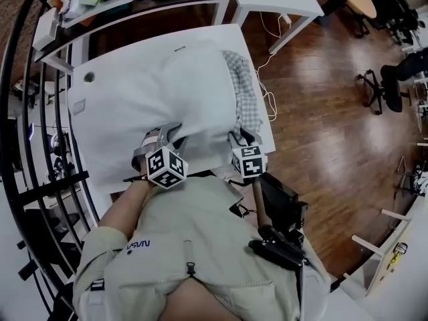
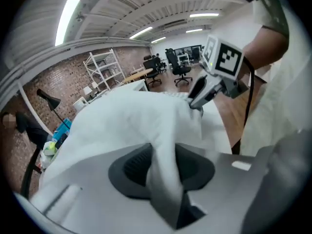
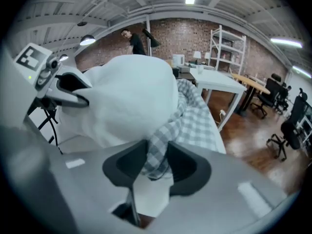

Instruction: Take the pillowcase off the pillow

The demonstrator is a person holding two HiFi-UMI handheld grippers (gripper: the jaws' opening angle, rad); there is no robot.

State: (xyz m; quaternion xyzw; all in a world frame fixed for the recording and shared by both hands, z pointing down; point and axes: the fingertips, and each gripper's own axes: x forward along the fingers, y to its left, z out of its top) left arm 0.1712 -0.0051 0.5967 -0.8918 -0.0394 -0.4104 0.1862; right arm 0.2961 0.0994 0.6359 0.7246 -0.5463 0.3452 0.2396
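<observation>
Centre frame: my left gripper (image 1: 162, 136) pinches the pillow (image 1: 160, 85) to anchor it; my right gripper (image 1: 237, 139) clamps the pillowcase (image 1: 245, 93) for stripping.

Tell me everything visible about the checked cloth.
The checked cloth is soft grey-and-white gingham, crumpled and bunched along the white pillow's right side, lying on the white table. One fold is pinched between the pads of the right hand-held gripper. How far it runs under the pillow is hidden.
</observation>
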